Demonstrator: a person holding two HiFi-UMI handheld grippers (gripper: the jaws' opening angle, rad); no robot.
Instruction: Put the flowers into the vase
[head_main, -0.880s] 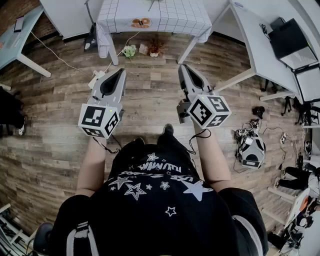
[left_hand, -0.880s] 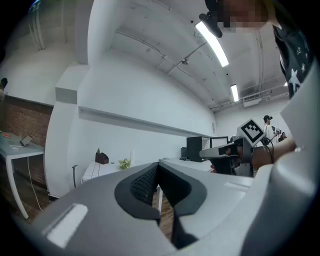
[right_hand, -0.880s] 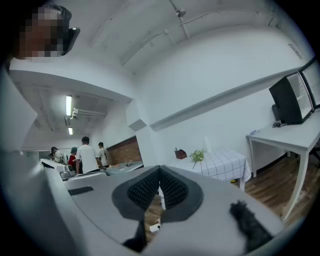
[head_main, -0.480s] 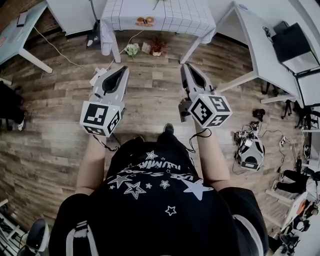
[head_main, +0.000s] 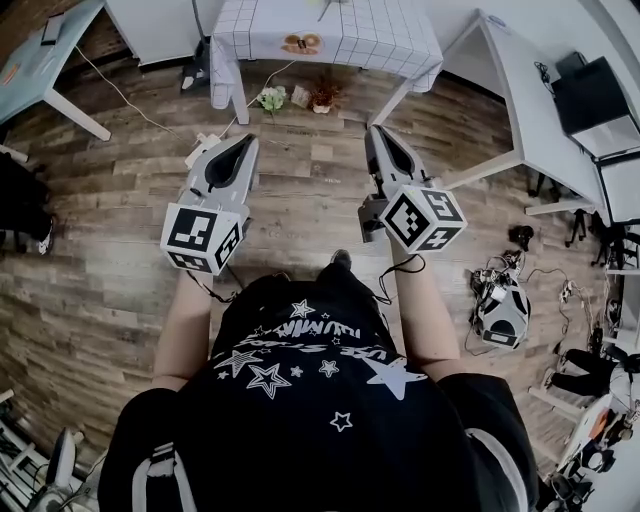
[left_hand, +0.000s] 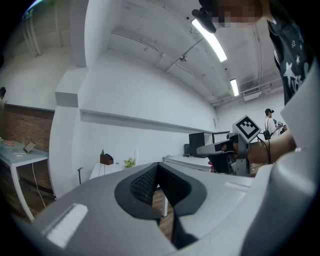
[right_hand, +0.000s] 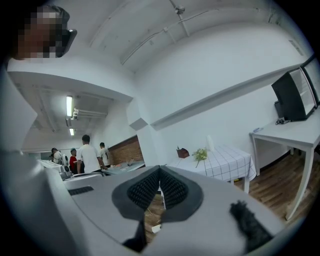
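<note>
Far ahead stands a table with a white checked cloth (head_main: 340, 35) (right_hand: 227, 161). On it, in the right gripper view, lie pale green flowers (right_hand: 201, 154) beside a tall white vase (right_hand: 210, 143) and a small brown box (right_hand: 183, 152). The left gripper view shows the same flowers (left_hand: 130, 162) and box (left_hand: 106, 159), small and distant. My left gripper (head_main: 243, 141) (left_hand: 157, 168) and right gripper (head_main: 373, 131) (right_hand: 159, 170) are held level in front of the person, side by side. Both are shut with nothing between the pads, well short of the table.
On the wooden floor under the table sit a white-green flower bunch (head_main: 271, 98) and a small reddish plant (head_main: 322, 97). A power strip (head_main: 204, 146) with its cable lies left. White desks (head_main: 520, 90) stand right, a blue table (head_main: 45, 50) left. Several people (right_hand: 90, 152) stand far off.
In the head view the table and floor have shifted a little to the right. Both grippers keep the same shut, level pose in front of the person.
</note>
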